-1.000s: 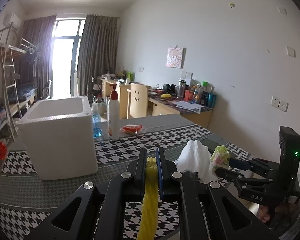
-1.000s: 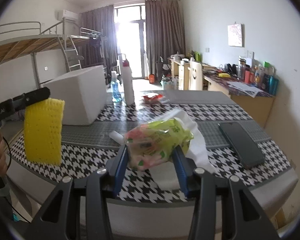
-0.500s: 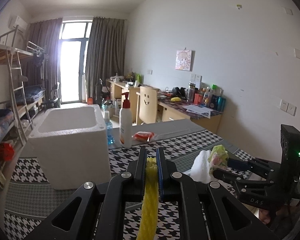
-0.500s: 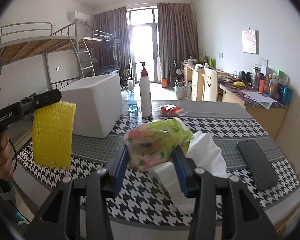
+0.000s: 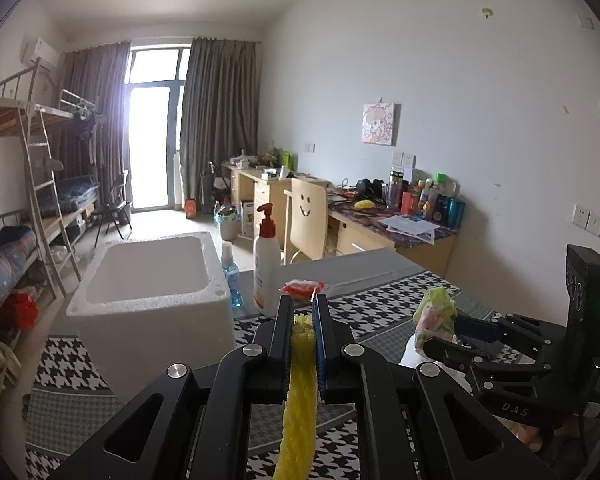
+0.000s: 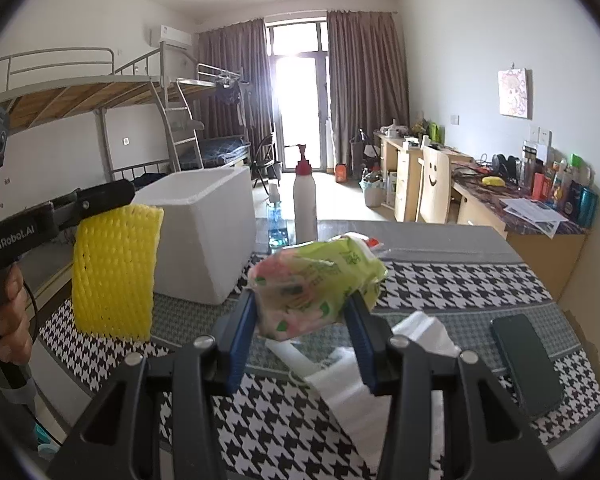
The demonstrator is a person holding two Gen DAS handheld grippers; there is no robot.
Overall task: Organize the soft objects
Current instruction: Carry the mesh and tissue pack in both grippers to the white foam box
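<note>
From the left wrist camera, the left gripper fills the lower half of the view, its two black jaws pressed close together on a yellow foam net sleeve, seen edge-on as a thin strip hanging down between them. Beyond the fingertips stands a white foam box, open at the top, on a table covered with a black-and-white houndstooth cloth. Just to the right of the box are a small blue spray bottle and a tall white pump bottle with a red top, and near them lies a small red packet. At the right edge the right gripper reaches in from the side, holding a green and pink plastic packet above the cloth.

From the right wrist camera, the right gripper has its blue-lined jaws clamped on either side of the green and pink plastic packet, which is lifted clear of the table. Below it a piece of white foam sheet lies crumpled on the houndstooth cloth, and a dark phone lies flat well to the right. On the left the left gripper (a hand grips its handle) holds the yellow foam net sleeve by its top edge, so it hangs broadside in front of the white foam box. The pump bottle stands behind the packet.
</note>
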